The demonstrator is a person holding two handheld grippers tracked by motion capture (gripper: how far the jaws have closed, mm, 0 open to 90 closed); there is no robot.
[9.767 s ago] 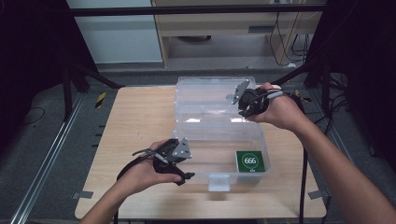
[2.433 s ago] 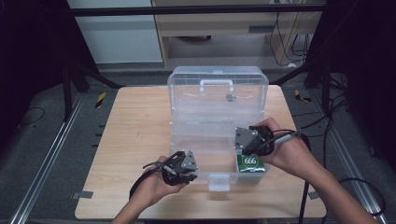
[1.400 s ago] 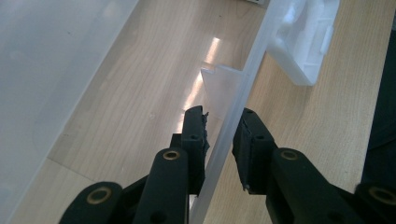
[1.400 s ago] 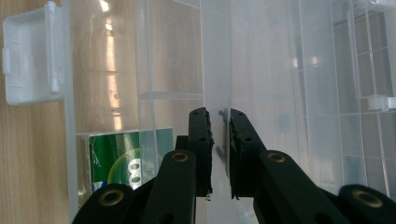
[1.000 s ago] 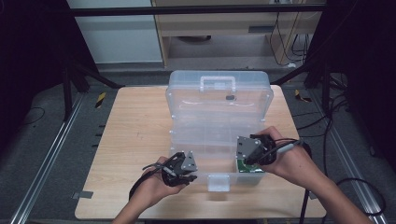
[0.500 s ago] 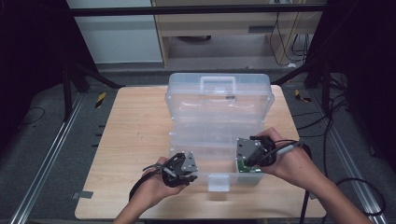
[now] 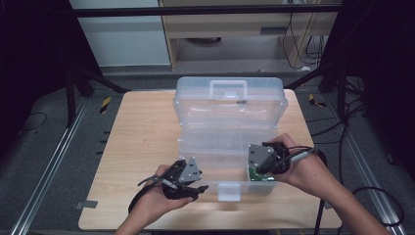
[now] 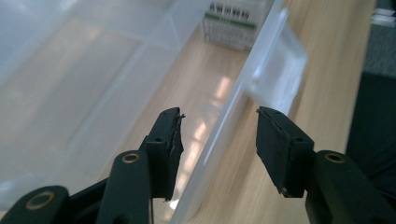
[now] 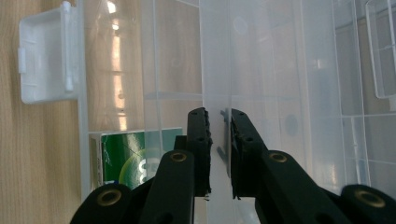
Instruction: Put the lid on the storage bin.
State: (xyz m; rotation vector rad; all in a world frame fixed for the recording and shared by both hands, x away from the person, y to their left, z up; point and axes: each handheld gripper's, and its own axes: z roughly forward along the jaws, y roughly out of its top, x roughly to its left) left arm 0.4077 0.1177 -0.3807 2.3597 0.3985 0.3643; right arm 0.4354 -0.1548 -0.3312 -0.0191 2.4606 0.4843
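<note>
Wooden table (image 7: 137,132), one clear box (image 7: 230,117), one green pack (image 9: 135,156); left gripper (image 8: 219,135) parted, right gripper (image 9: 219,140) clenching lid edge (image 9: 217,100).

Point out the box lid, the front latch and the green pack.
box lid (image 7: 230,105), high view, middle of the raised clear panel.
front latch (image 9: 46,58), right gripper view, flat face of the white tab.
green pack (image 9: 126,158), right gripper view, printed top seen through the plastic.

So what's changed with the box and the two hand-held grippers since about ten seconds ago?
The clear plastic box's lid has swung from flat shut to open, leaning back. The right hand-held gripper moved from the far right edge to the near right corner and is nearly shut on a clear plastic edge. The left hand-held gripper stayed open at the near wall. The green packet stayed put.
</note>
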